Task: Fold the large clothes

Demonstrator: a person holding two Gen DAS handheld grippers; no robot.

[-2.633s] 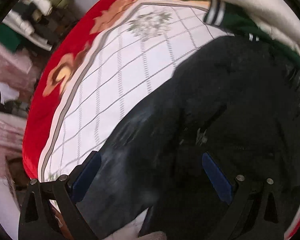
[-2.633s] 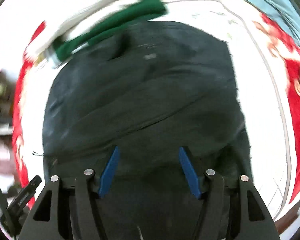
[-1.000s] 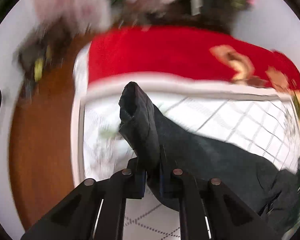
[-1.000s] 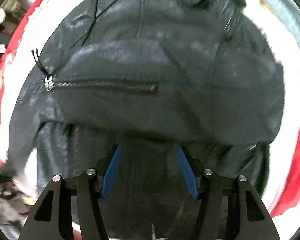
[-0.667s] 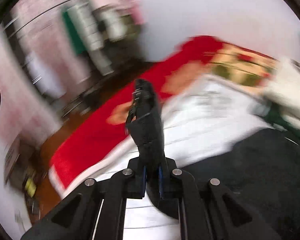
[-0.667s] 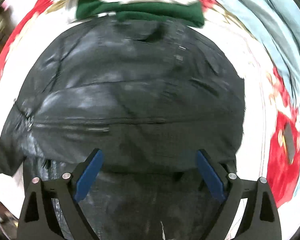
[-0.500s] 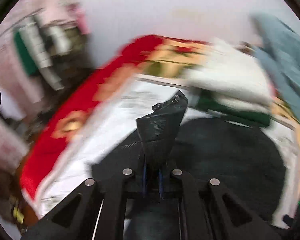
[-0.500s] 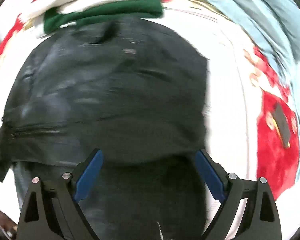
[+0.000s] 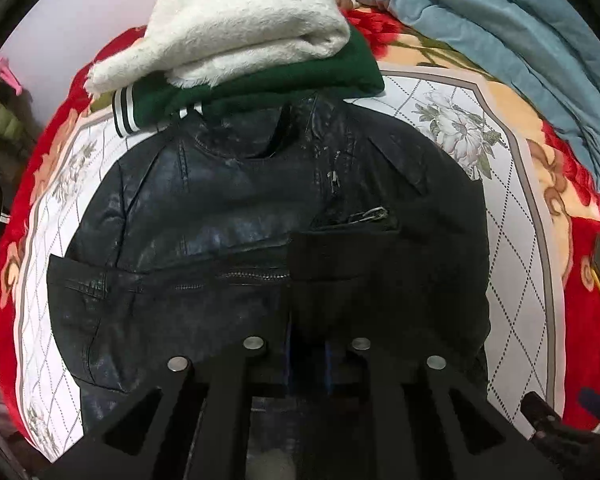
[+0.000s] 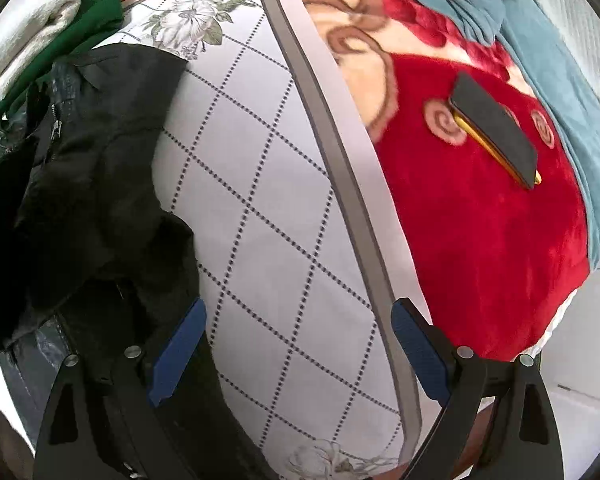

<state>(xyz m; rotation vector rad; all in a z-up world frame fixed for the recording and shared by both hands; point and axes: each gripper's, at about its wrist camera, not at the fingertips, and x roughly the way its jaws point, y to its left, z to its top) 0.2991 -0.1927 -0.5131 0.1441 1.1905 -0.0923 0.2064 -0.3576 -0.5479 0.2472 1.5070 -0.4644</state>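
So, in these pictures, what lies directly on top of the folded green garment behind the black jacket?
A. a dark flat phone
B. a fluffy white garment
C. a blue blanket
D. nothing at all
B: in the left wrist view a fluffy white garment rests on the green garment, just behind the black jacket.

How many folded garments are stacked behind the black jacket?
2: a white fleece on top, a green knit with striped cuffs beneath it, both just past the jacket's collar. More may lie hidden underneath.
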